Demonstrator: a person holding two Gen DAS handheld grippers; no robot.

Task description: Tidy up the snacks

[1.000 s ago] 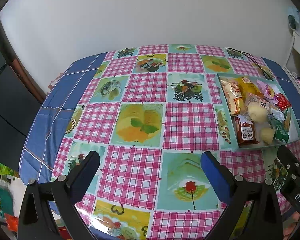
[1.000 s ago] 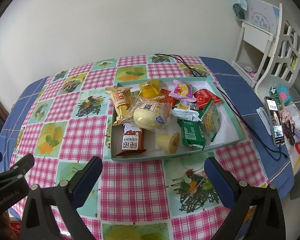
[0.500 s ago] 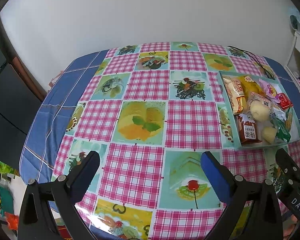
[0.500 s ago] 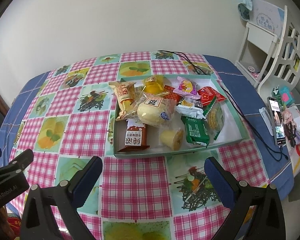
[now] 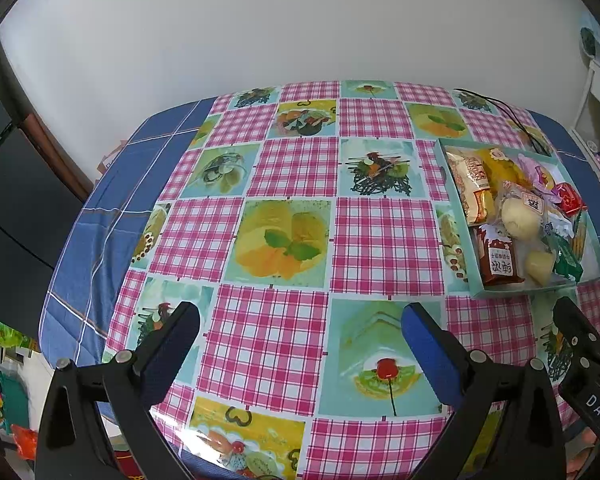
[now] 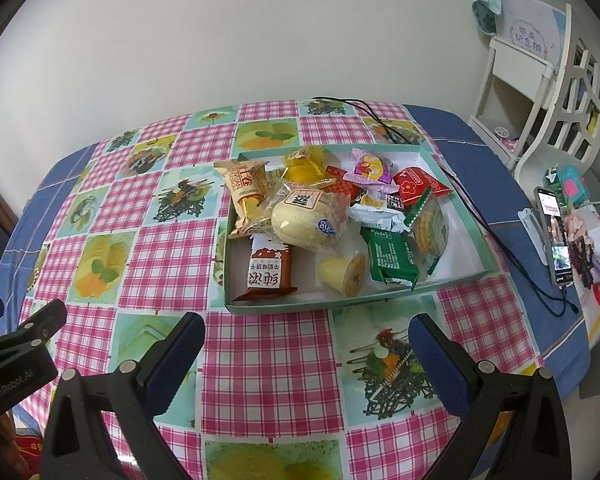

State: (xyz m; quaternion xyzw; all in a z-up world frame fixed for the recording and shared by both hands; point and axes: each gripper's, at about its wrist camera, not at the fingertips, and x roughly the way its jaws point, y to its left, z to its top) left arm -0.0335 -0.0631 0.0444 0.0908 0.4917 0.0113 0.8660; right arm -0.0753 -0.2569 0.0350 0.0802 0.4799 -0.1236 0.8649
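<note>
Both tongs gape wide and hold nothing: the right gripper hangs low in its frame, just below the tray, while the left gripper sits over bare checked tablecloth, with the tray away at the right edge.

All the snacks lie heaped inside that shallow teal cardboard tray, which fits a finished sort or a pile waiting to be sorted.

Risks, as I read it: crinkly foil and film wrappers overlap, so a pinch could drag a neighbour along. The soft bun in clear film might squash. The small pudding cup, lying on its side, looks ready to roll. The glossy cloth may let the light tray slide.
</note>
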